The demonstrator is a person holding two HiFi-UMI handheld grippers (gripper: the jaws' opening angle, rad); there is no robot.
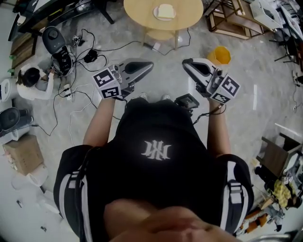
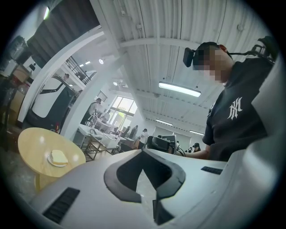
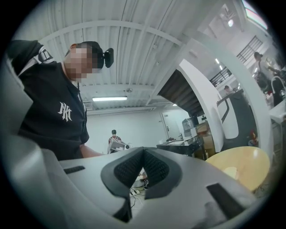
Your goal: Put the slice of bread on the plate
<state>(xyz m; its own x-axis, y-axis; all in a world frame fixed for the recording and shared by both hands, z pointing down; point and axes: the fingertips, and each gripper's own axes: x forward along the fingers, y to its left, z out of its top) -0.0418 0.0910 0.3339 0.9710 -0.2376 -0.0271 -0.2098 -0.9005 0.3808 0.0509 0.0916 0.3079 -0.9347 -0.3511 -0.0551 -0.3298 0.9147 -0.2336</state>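
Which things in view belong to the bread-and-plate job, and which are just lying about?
Belongs to the job:
- slice of bread, lying on the plate
- round table under them
- left gripper and right gripper, jaws together, nothing held

Just lying about:
- cables on the floor
- yellow container
- cardboard box

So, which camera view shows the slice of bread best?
The head view: it looks down on the whole slice of bread, lying on its plate on the round table. The left gripper view shows it small, from the side. The right gripper view shows only a pale patch, partly behind the right gripper.
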